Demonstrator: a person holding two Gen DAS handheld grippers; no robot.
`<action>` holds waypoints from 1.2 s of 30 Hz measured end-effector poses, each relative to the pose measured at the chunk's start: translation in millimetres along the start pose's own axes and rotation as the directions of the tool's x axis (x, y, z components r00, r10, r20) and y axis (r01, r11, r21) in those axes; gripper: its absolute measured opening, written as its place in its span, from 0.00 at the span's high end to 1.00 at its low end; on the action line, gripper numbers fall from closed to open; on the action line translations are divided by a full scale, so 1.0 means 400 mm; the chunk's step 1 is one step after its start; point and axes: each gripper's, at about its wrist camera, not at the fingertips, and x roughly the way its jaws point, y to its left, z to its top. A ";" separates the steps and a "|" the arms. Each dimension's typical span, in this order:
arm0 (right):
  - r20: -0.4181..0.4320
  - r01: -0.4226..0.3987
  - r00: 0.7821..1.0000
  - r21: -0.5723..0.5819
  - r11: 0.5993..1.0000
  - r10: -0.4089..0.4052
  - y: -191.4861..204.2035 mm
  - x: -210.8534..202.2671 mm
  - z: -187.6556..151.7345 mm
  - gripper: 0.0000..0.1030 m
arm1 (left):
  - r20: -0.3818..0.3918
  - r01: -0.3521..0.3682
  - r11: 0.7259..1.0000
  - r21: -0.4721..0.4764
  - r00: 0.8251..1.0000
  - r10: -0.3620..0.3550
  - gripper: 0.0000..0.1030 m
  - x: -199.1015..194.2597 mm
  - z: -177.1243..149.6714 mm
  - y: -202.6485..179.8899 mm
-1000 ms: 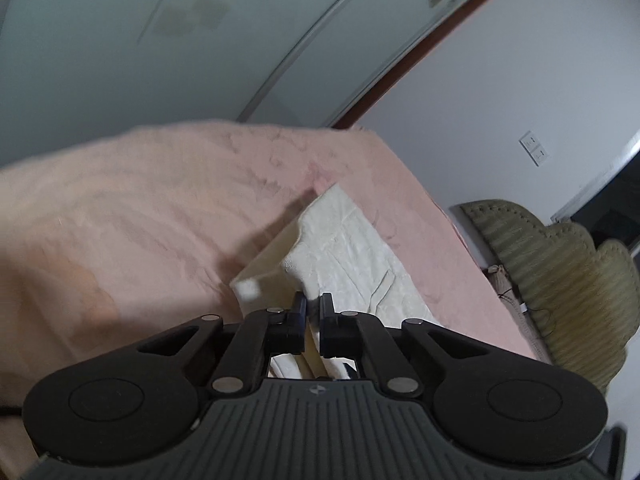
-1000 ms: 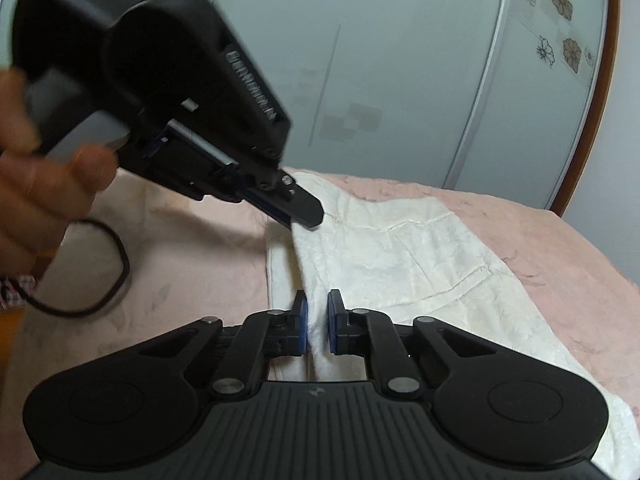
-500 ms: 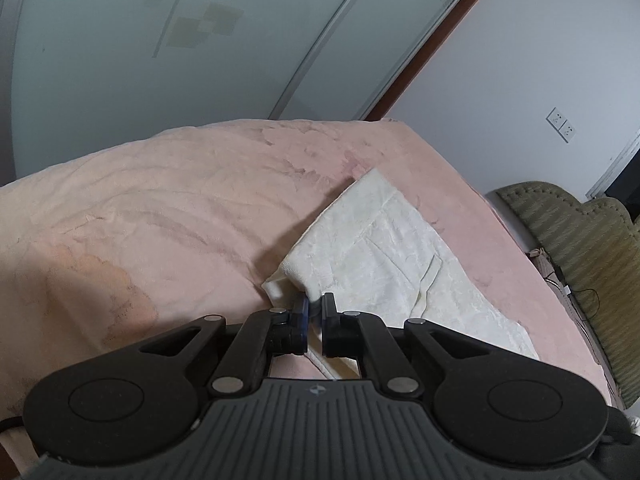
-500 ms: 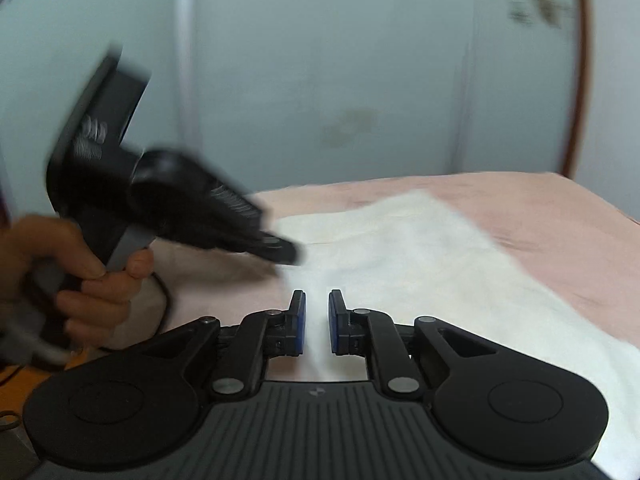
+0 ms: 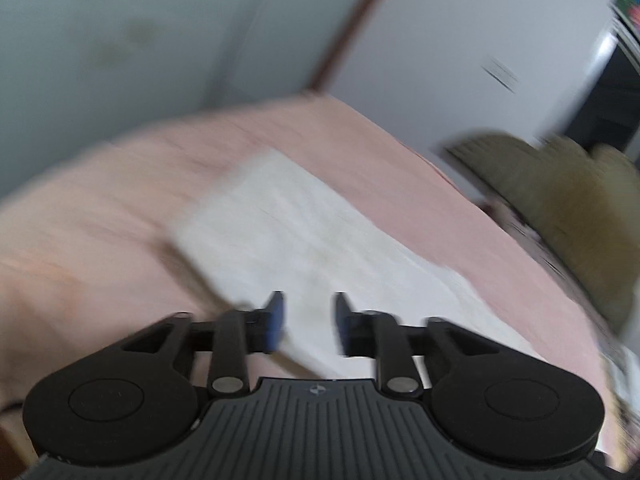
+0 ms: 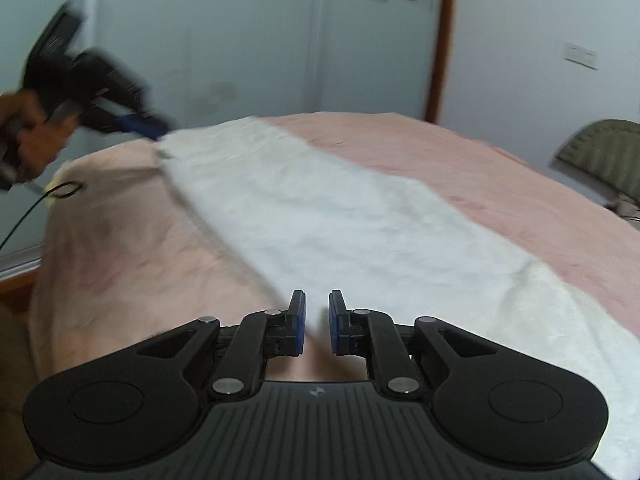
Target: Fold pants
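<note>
Pink bedspread (image 6: 420,160), cream pants (image 6: 320,220) laid long across it.
My left gripper (image 5: 308,322) has just been opening and seems, through blur, to have released the pants; my right gripper (image 6: 316,322) stays narrow, empty.

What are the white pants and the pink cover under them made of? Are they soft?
The white pants look like thin woven cloth, maybe cotton or linen: matte, with small crinkles, lying limp and flat. The pink cover looks thicker and softer, perhaps a fleece or plush blanket, dull with faint blotchy patches. Both pictures are blurred, so the exact fabric is a guess.
</note>
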 end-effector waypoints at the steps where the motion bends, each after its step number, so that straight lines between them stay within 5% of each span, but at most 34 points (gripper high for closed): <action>1: -0.003 -0.004 1.000 -0.018 1.000 0.004 0.009 0.002 -0.004 0.88 | -0.024 0.033 0.999 0.004 0.999 -0.033 0.53 0.013 -0.011 -0.017; 7: 0.015 0.037 0.999 -0.062 0.997 -0.036 0.036 0.004 -0.006 0.86 | -0.101 0.082 0.994 0.075 0.992 -0.074 0.51 0.084 -0.057 -0.090; 9: 0.054 0.044 0.998 0.002 0.999 -0.044 0.014 0.003 -0.002 0.84 | -0.105 0.018 0.988 0.150 0.995 -0.002 0.47 0.113 -0.069 -0.107; 10: 0.057 0.050 0.997 0.045 0.998 -0.053 0.001 0.007 -0.002 0.74 | -0.123 -0.007 0.982 0.190 0.992 0.031 0.48 0.129 -0.080 -0.112; 11: 0.031 0.050 0.998 0.095 0.994 -0.054 -0.018 0.016 -0.006 0.65 | -0.134 -0.010 0.974 0.226 0.990 0.041 0.48 0.135 -0.090 -0.111; 13: -0.068 -0.001 0.998 0.125 0.992 0.010 -0.032 0.038 -0.021 0.64 | -0.115 -0.026 0.945 0.325 0.991 0.067 0.50 0.122 -0.109 -0.124; 16: -0.088 -0.019 0.996 0.030 0.999 0.021 -0.010 0.018 -0.016 0.64 | -0.104 -0.037 0.914 0.405 0.991 0.086 0.51 0.099 -0.120 -0.149; 21: 0.059 -0.025 0.998 0.194 0.981 0.014 -0.098 0.036 0.061 0.65 | -0.039 0.014 0.918 0.398 0.999 0.002 0.44 0.133 -0.081 -0.220; 24: 0.004 0.041 0.999 0.282 0.958 -0.044 -0.137 0.114 0.074 0.50 | -0.027 0.000 0.880 0.476 1.000 0.015 0.26 0.186 -0.101 -0.263; 25: -0.064 0.077 0.996 0.304 0.950 -0.060 -0.141 0.145 0.066 0.37 | -0.057 -0.011 0.862 0.507 0.997 0.047 0.28 0.205 -0.120 -0.263; 26: -0.117 0.090 0.991 0.295 0.951 -0.058 -0.135 0.165 0.053 0.34 | -0.096 -0.013 0.844 0.537 0.992 0.076 0.28 0.225 -0.140 -0.256; 30: -0.121 0.035 0.992 0.162 0.986 -0.016 -0.083 0.121 0.025 0.22 | -0.067 -0.019 0.779 0.627 0.995 0.078 0.32 0.197 -0.189 -0.229; 33: -0.100 -0.032 0.993 0.277 0.960 0.062 -0.159 0.093 0.038 0.20 | -0.111 0.021 0.826 0.564 0.993 0.051 0.45 0.201 -0.131 -0.236; 36: -0.057 0.089 0.996 0.344 0.935 -0.074 -0.239 0.086 0.064 0.20 | -0.102 0.073 0.857 0.510 0.994 -0.024 0.40 0.236 -0.052 -0.282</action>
